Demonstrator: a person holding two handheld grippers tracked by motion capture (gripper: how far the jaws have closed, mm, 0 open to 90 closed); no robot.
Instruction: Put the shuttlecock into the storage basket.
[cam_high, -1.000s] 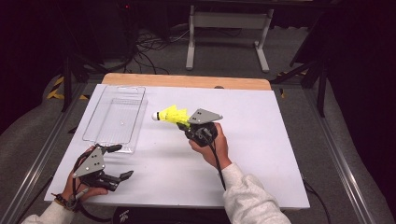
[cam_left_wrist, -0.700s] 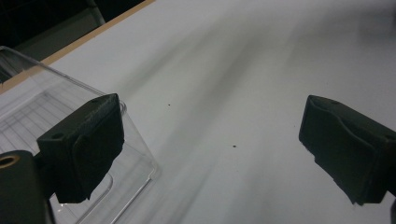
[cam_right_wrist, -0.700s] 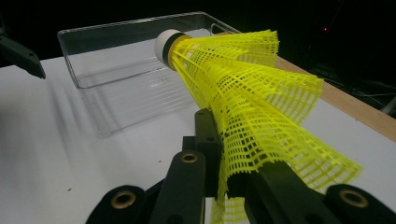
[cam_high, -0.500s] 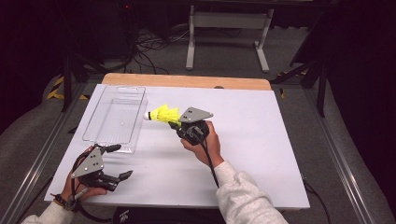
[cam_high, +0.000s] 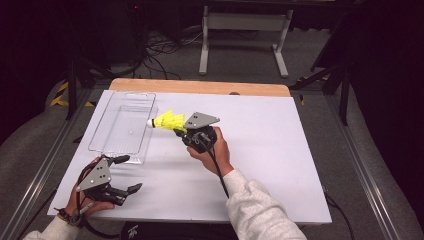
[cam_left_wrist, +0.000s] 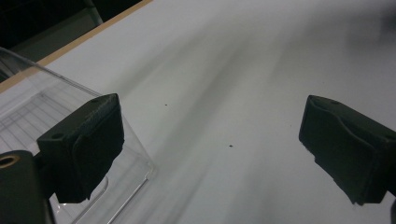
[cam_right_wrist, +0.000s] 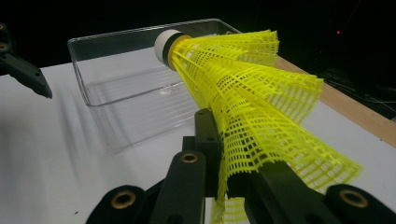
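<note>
High view: the right gripper (cam_high: 181, 131) clamps a yellow shuttlecock (cam_high: 167, 121) just beside a clear plastic tray (cam_high: 102, 135); the left gripper (cam_high: 125, 174) rests open near the table's (cam_high: 280, 140) front edge.

Left gripper view: jaws wide apart, tray corner partly hidden.

Right gripper view: jaws pinch the skirt, its lower edge cut off.

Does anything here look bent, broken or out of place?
Only the yellow shuttlecock: the right gripper pinches its mesh skirt, which looks squashed and creased at the jaws. The clear plastic bin sits flat and holds nothing. The left gripper rests open on the table.
</note>
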